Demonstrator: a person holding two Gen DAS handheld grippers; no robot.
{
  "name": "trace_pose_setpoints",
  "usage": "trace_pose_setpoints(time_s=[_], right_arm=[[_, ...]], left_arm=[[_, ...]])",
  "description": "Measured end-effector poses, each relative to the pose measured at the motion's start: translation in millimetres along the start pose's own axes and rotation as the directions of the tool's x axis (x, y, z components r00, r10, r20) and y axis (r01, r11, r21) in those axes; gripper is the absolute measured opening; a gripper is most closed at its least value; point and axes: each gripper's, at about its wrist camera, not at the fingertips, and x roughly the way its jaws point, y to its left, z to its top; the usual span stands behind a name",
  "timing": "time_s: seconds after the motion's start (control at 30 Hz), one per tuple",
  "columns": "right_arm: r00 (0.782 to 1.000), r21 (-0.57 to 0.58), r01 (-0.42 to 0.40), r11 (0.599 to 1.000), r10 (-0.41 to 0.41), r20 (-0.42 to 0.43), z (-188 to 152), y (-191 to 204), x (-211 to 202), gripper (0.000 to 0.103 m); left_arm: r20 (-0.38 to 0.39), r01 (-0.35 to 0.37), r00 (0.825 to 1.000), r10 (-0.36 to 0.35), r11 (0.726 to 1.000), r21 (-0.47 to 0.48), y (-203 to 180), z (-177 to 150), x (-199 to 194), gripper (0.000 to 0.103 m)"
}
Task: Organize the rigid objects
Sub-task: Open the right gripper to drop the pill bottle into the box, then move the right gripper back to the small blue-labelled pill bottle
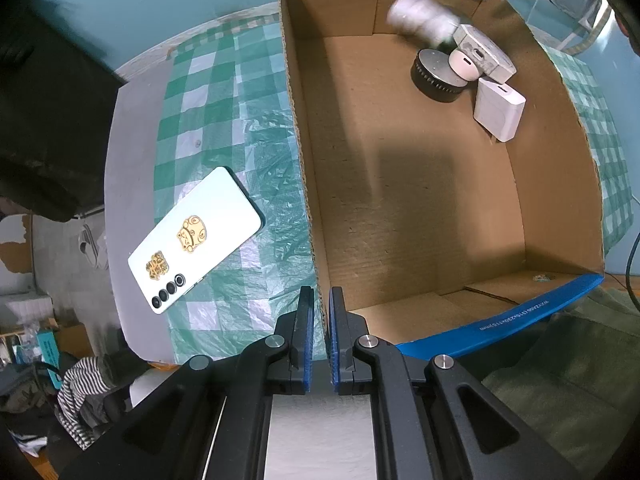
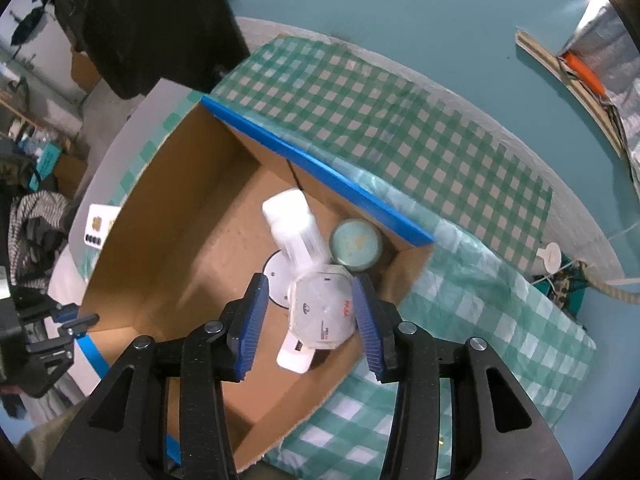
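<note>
Cardboard box (image 1: 420,208) is steadied by the left gripper (image 1: 320,300), pinched on its wall, while the right gripper (image 2: 310,292), spread above the far corner, has let a blurred white bottle (image 2: 292,232) drop among chargers, phone (image 1: 196,240) waiting outside.

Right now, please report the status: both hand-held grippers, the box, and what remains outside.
Left hand-held gripper shut on box wall. Right hand-held gripper open over blurred white bottle inside. Phone outside on cloth.

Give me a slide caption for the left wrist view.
Closed left tongs grip the cardboard box wall; white phone lies outside on checked cloth.
</note>
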Motion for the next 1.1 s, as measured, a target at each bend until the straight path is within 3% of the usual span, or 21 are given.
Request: trace_pose_setpoints(time_s=[0.77, 1.1], right_arm=[[1.000, 0.185, 0.028, 0.982, -0.030, 0.005, -74, -53, -33, 0.049], [0.999, 0.343, 0.037, 0.939, -0.028, -0.031, -131, -93, -23, 0.049]], left_arm=[[-0.001, 0.004, 1.000, -0.004, 1.000, 0.012, 0, 0, 2, 0.007], [0.004, 0.018, 1.000, -0.018, 1.000, -0.006, 1, -3, 2, 0.007]])
